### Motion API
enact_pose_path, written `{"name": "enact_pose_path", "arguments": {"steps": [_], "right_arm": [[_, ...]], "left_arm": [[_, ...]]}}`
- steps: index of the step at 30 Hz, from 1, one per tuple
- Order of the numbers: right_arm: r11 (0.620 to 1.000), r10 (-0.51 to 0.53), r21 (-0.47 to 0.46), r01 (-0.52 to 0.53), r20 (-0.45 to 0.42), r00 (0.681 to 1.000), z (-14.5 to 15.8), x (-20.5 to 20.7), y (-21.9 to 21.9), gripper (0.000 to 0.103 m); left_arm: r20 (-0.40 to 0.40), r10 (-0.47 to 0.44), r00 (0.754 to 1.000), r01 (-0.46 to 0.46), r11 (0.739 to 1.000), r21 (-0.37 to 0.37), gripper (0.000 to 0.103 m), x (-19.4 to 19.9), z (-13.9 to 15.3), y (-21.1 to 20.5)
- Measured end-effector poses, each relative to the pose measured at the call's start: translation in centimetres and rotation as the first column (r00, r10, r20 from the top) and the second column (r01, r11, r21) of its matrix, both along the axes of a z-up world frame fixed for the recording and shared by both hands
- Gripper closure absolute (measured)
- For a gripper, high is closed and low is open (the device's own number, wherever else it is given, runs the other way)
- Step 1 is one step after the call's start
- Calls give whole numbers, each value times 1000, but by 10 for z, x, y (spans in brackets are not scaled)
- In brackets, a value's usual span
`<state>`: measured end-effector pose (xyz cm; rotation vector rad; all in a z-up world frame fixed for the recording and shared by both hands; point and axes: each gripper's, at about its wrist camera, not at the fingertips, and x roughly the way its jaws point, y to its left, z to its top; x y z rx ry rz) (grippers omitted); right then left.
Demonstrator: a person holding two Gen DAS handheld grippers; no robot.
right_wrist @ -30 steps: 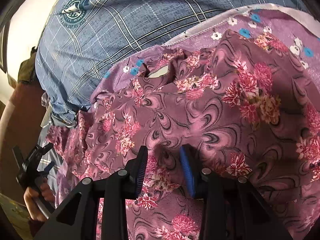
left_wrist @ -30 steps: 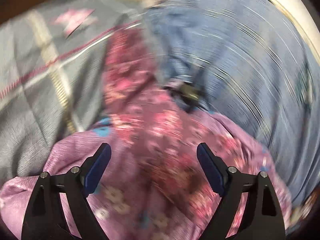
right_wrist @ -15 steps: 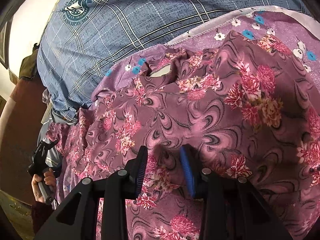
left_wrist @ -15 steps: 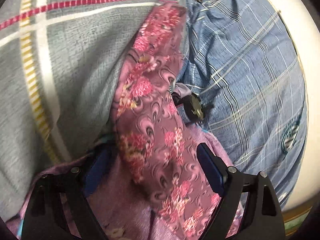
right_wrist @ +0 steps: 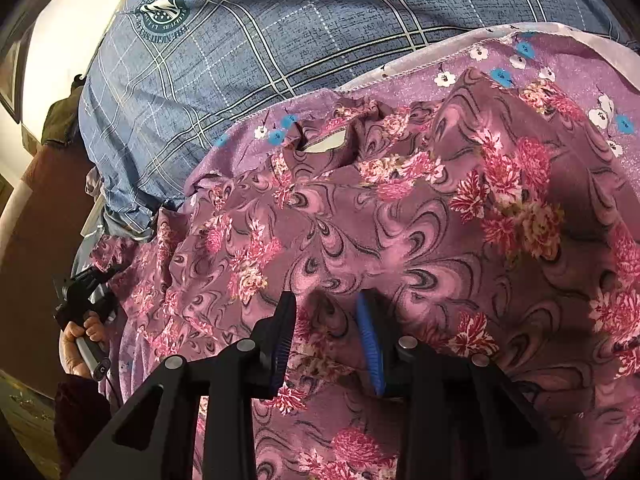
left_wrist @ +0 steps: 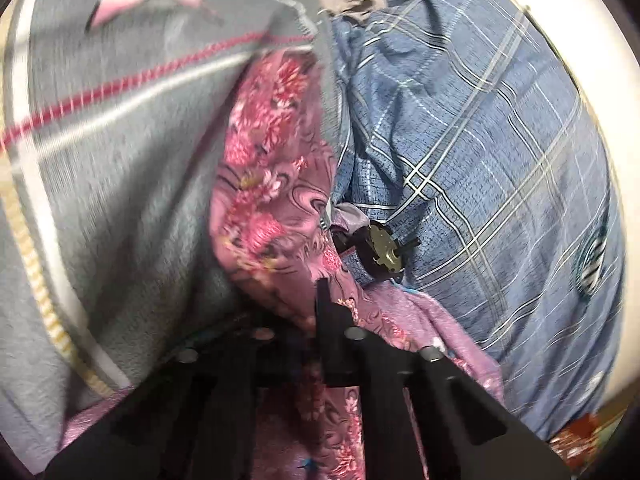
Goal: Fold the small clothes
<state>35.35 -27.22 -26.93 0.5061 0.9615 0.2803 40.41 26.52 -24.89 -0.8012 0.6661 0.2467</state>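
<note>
We see three patterned cloths and one grey blanket. The garment we are folding is a thin, silky floral cloth (right_wrist: pixel 400 220) in mauve with pink blooms and dark swirls, rumpled into soft ridges. It lies on a lilac sheet (right_wrist: pixel 560 64) dotted with small white and blue flowers, edged by a pale stitched hem. Beyond both sits a blue plaid cover (right_wrist: pixel 280 32) of woven, denim-like cloth with a round teal emblem. In the left view a fuzzy grey blanket (left_wrist: pixel 120 200) carries red, white and yellow stripes and one pink star.

Our right gripper (right_wrist: pixel 328 320) has its two blue-padded jaws drawn close with a raised fold of the floral cloth pinched between them. Our left gripper (left_wrist: pixel 308 320) has its jaws pressed together on a narrow hanging strip of the same floral cloth (left_wrist: pixel 272 184), which runs upward between blanket and plaid
</note>
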Motion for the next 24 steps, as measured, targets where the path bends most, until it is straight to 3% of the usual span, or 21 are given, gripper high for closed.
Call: {"name": "enact_pose_path", "arguments": {"steps": [3,6,8,12,14,15,16,18,19,20,21,22,24], "right_arm": [[1000,-7,12,7,-9,1000,0,0,-3,77],[998,-22,51,23,-16,1000,1,-1,-10,77],[996,-34,76,35,-6,999,4,-2,-17,76],[990,-83,120,76,55,995,19,-9,-36,76],[984,-124,138,112,83,989,27,-12,-50,76],[980,-149,148,135,93,984,31,-14,-59,76],[973,-181,162,163,101,978,35,-16,-71,76],[960,-231,188,208,108,967,38,-19,-90,75],[951,-258,203,232,110,960,39,-21,-101,74],[939,-294,222,264,112,949,41,-24,-114,73],[929,-318,235,285,113,941,43,-27,-124,73],[919,-343,245,308,115,932,46,-30,-134,72],[903,-385,253,347,118,915,50,-33,-148,69]], "left_arm": [[48,-28,998,22,993,114,101,-4,29,-18],[104,-109,989,80,964,252,101,-7,67,-55],[133,-187,973,140,943,302,101,-9,88,-86],[149,-377,914,290,864,411,101,-19,119,-166],[143,-489,860,386,808,445,101,-25,126,-215],[129,-555,822,441,763,473,101,-31,126,-248],[115,-594,796,478,734,483,101,-36,125,-269],[65,-694,717,585,650,486,100,-45,113,-324],[24,-744,667,645,594,481,98,-50,102,-355],[-51,-799,600,719,510,472,84,-56,86,-387],[-125,-830,543,773,436,460,56,-60,73,-409],[-225,-845,485,822,352,449,47,-66,56,-434],[-335,-840,428,852,251,460,42,-80,35,-456]]}}
